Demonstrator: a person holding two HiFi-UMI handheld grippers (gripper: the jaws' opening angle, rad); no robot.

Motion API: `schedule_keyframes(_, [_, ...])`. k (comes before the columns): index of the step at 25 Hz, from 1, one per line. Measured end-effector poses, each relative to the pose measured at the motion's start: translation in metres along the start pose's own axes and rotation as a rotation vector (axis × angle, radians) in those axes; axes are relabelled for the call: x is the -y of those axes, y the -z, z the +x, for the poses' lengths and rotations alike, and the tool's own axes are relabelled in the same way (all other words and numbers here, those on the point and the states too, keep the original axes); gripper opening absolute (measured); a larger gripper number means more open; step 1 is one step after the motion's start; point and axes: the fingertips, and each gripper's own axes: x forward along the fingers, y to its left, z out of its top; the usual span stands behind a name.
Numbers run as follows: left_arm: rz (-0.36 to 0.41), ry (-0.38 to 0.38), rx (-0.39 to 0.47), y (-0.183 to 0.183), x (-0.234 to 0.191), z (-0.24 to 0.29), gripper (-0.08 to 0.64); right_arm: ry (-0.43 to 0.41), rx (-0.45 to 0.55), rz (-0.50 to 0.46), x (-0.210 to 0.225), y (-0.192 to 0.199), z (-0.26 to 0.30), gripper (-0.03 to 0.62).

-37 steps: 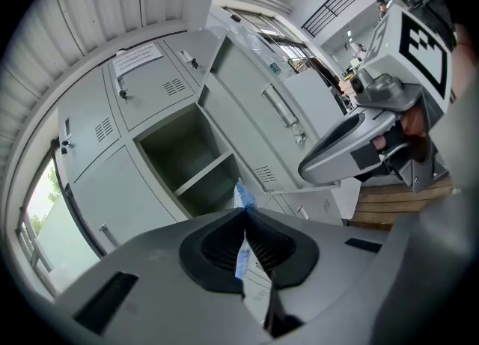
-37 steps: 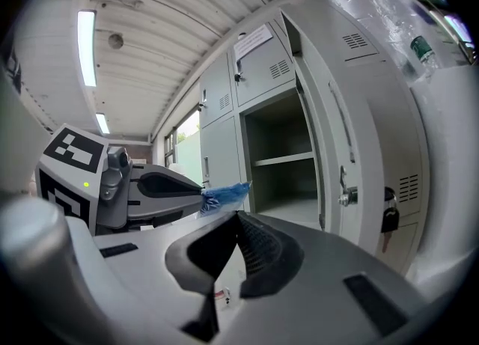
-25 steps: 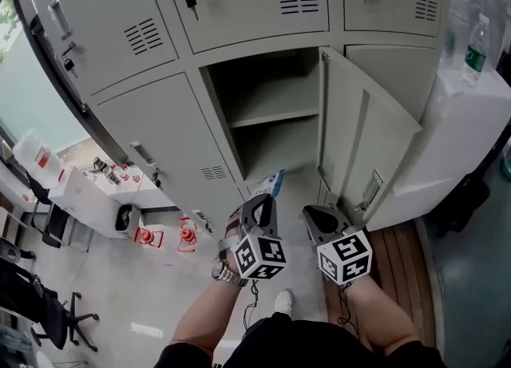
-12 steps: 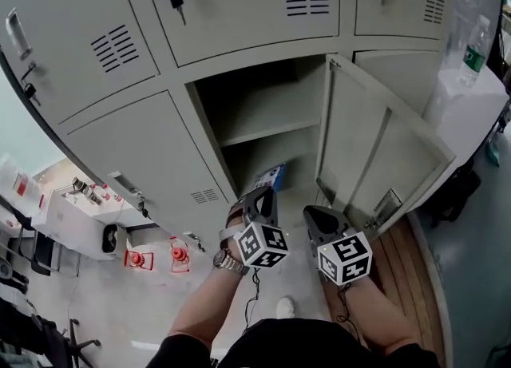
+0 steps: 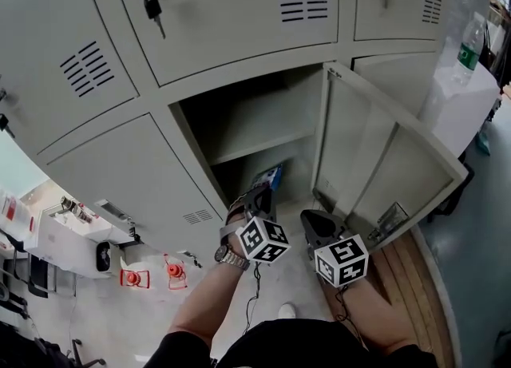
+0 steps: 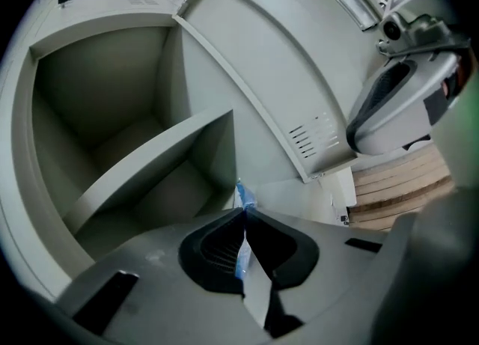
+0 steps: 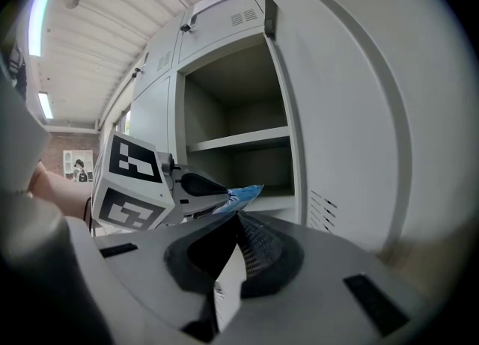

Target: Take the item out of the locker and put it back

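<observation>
Before the open locker [image 5: 239, 131], left gripper [image 5: 259, 193] pinches the blue packet [image 5: 269, 176] by its tail — nose toward 12 o'clock, likely for re-insertion; right gripper [image 5: 311, 219], 3 o'clock, jaws pressed together, empty

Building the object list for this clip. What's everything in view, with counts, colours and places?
lockers: one bank, grey, ahead
door: one, grey, swung open at right
shelf: one, grey, inside the open locker
keys: two, dark, in upper locks
packet: one, blue, at the open locker
cabinet: one, white, right of lockers
bottle: one, clear, green label, on cabinet
red things: two, floor at lower left, too small to name
watch: one, silver, left wrist
left gripper: grey, shut on packet
right gripper: grey, shut, empty
</observation>
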Motion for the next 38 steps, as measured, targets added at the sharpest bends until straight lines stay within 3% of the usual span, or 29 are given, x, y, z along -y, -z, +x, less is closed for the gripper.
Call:
schedule_keyframes(15, [0.006, 0.049, -0.058, 0.014, -0.002, 0.056, 0.023, 0.037, -0.037, 0.022, 0.018, 0.01, 0.021, 0.052])
schedule_keyframes(24, [-0.114, 0.104, -0.069, 0.029, -0.003, 0.068, 0.025, 0.047, -0.051, 0.042, 0.021, 0.016, 0.029, 0.052])
schedule_keyframes(38, [-0.137, 0.22, -0.144, 0.051, 0.02, 0.078, 0.067, 0.038, -0.057, 0.053, 0.022, 0.02, 0.032, 0.052])
